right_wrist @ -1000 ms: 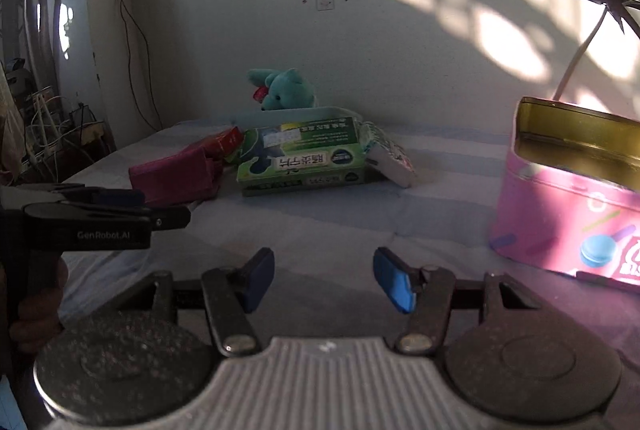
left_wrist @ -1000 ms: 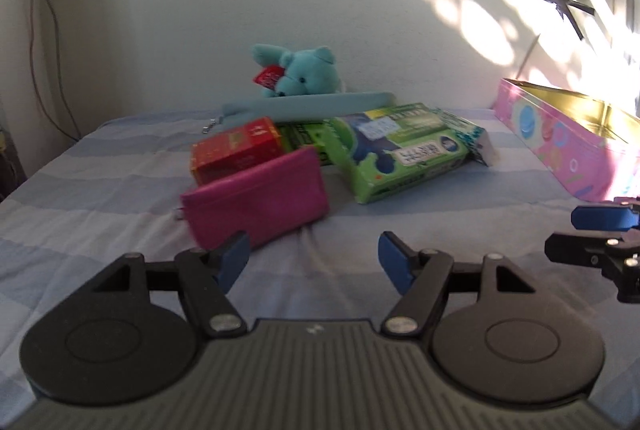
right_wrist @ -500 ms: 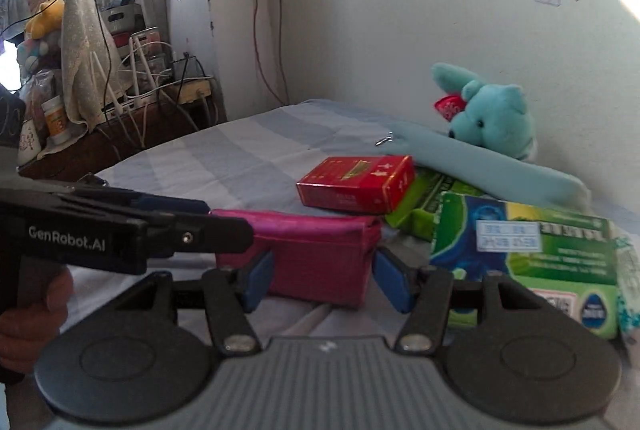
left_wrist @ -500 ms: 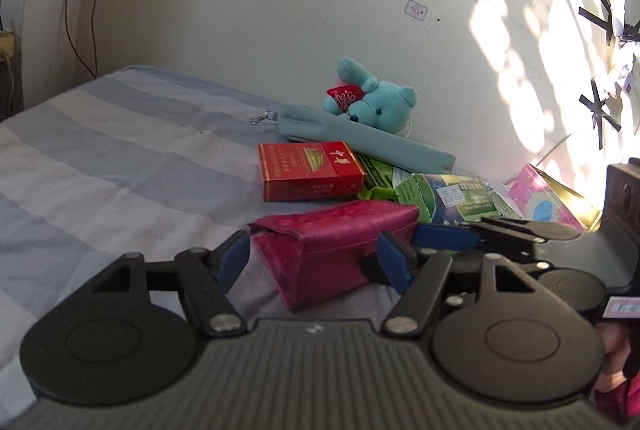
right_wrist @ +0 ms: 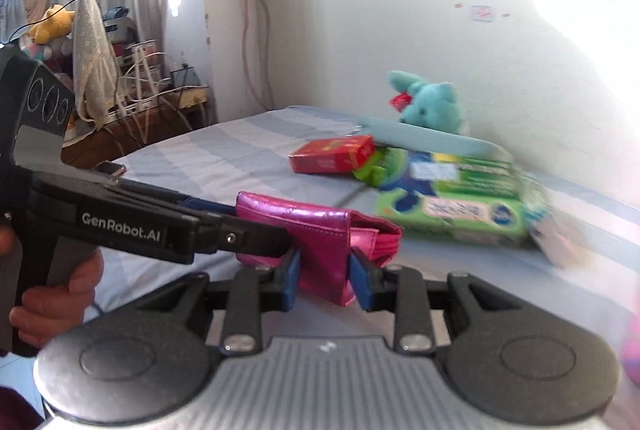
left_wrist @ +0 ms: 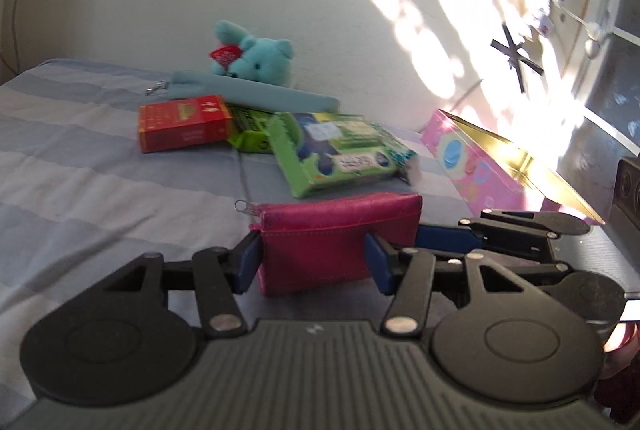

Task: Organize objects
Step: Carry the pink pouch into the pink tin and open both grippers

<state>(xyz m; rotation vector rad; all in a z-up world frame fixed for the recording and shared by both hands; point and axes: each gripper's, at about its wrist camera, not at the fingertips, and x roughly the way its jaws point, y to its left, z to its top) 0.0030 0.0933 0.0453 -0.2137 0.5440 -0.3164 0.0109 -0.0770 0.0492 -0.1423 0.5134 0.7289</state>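
A magenta zip pouch is held between both grippers just above the striped bed sheet. My left gripper has a blue pad pressed on each side of the pouch's near half, and its jaws are closing. From the right, the right gripper's blue finger reaches to the pouch's end. In the right wrist view my right gripper is shut on the folded end of the pouch, and the left gripper's black fingers come in from the left.
Behind the pouch lie a red box, a lime packet and a green box. A teal plush and a long teal case rest by the wall. An open pink tin stands right. A hand grips the left handle.
Both grippers have closed on the magenta pouch, which was loose between their open jaws half a second ago. Both views have swung to the right.
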